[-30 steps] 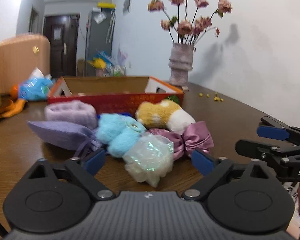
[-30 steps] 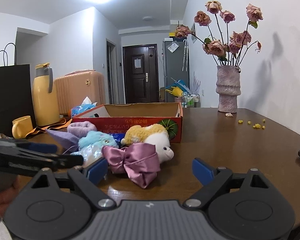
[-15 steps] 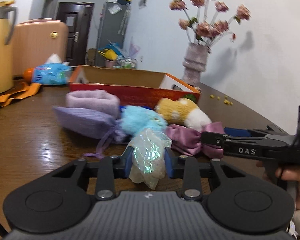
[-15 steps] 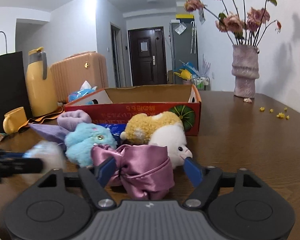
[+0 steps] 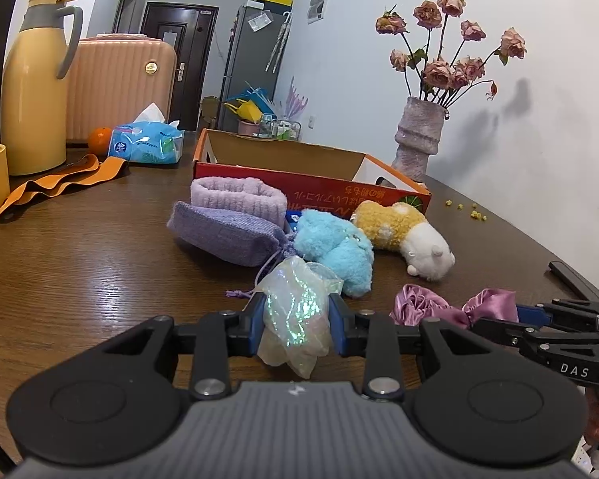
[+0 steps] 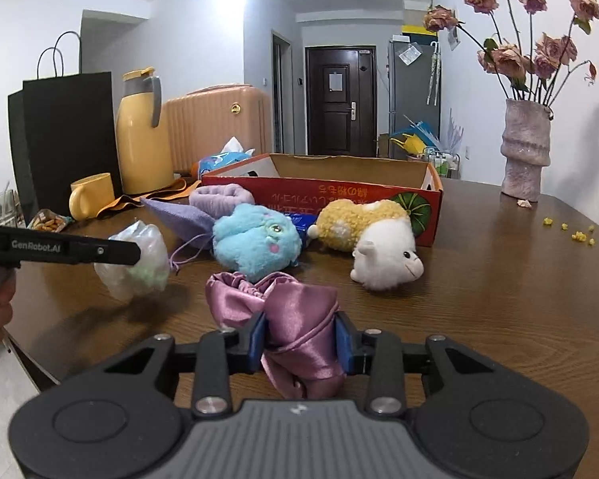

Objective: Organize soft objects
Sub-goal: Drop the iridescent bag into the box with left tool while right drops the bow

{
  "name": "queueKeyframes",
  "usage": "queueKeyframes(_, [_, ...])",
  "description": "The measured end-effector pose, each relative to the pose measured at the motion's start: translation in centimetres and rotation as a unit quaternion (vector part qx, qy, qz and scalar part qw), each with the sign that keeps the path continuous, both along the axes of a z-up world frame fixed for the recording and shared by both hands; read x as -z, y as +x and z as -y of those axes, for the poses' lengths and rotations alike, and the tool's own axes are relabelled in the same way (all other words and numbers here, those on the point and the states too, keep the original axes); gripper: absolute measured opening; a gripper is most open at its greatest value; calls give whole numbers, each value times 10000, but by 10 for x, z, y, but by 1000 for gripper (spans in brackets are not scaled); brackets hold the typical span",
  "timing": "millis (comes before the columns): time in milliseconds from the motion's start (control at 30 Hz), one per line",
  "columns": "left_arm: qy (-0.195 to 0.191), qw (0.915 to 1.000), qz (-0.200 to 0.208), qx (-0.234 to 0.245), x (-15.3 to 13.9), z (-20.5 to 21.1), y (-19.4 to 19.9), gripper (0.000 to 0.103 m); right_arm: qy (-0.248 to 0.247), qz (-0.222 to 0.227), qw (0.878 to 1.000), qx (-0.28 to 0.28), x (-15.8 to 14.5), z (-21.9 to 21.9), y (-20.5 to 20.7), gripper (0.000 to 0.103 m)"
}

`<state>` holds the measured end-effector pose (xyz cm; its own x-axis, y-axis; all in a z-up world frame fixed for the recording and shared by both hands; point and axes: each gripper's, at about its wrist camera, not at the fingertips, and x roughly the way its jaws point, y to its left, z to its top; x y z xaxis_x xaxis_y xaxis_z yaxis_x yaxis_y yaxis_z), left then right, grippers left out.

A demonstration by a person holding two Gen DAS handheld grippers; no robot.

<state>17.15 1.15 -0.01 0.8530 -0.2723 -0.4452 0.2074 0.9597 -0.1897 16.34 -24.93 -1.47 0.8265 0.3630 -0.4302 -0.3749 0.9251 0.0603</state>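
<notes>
Soft toys [image 6: 255, 241] before cardboard box [image 6: 339, 191], beside vase [image 6: 525, 155].

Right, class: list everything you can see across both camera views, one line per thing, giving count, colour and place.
iridescent pouch: 1, pearly, in the left tongs
satin bow: 1, mauve, in the right tongs
plush toy: 1, blue, mid-table
alpaca plush: 1, yellow and white, before the box
drawstring bag: 1, purple, left of the blue toy
knit band: 1, lilac, against the box
box: 1, red cardboard, open
vase of roses: 1, pinkish, right
thermos: 1, yellow, left
mug: 1, yellow
tissue pack: 1, blue
table: 1, dark wood
left tongs: closed
right tongs: closed
</notes>
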Motion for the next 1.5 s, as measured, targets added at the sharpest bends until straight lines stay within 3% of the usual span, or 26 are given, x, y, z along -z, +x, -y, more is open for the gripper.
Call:
queueKeyframes(133, [45, 10000, 64, 49, -8, 1, 1, 33, 191, 5, 9998, -19, -8, 5, 2, 31])
queueKeyframes(233, [-24, 9997, 152, 209, -30, -5, 15, 33, 333, 68, 9992, -221, -25, 9, 10, 30])
queueKeyframes(300, [-67, 9988, 331, 363, -51, -12, 31, 33, 261, 288, 9987, -318, -43, 10, 18, 29])
queueKeyframes(400, [264, 9963, 557, 599, -78, -15, 73, 33, 173, 545, 9975, -409, -68, 12, 44, 29])
queueKeyframes(500, [552, 9967, 334, 499, -93, -14, 137, 33, 181, 634, 9971, -374, -92, 11, 94, 29])
queueKeyframes(667, [649, 9973, -337, -80, -95, -15, 249, 33, 265, 101, 9993, -246, -112, -6, 216, 29])
queueKeyframes(867, [1250, 9898, -610, -302, -77, -3, 344, 33, 138, -445, 9988, -170, -110, -45, 335, 30])
queueKeyframes(967, [1307, 9866, -915, -333, -60, 1, 377, 45, 164, -751, 9969, -181, -100, -65, 382, 30])
queueKeyframes(1000, [1249, 9864, -1025, -308, -55, 0, 385, 55, 194, -916, 9954, -189, -94, -71, 399, 31])
queueKeyframes(1167, [1194, 9874, -989, -305, -46, -6, 392, 67, 147, -1494, 9886, -87, -61, -82, 444, 43])
queueKeyframes(1267, [1155, 9886, -927, -287, -50, -8, 387, 68, 65, -1384, 9901, 209, -54, -82, 442, 55])
queueKeyframes(1500, [1150, 9885, -848, -496, -71, -19, 369, 69, 116, -1039, 9940, 306, -87, -68, 419, 61])
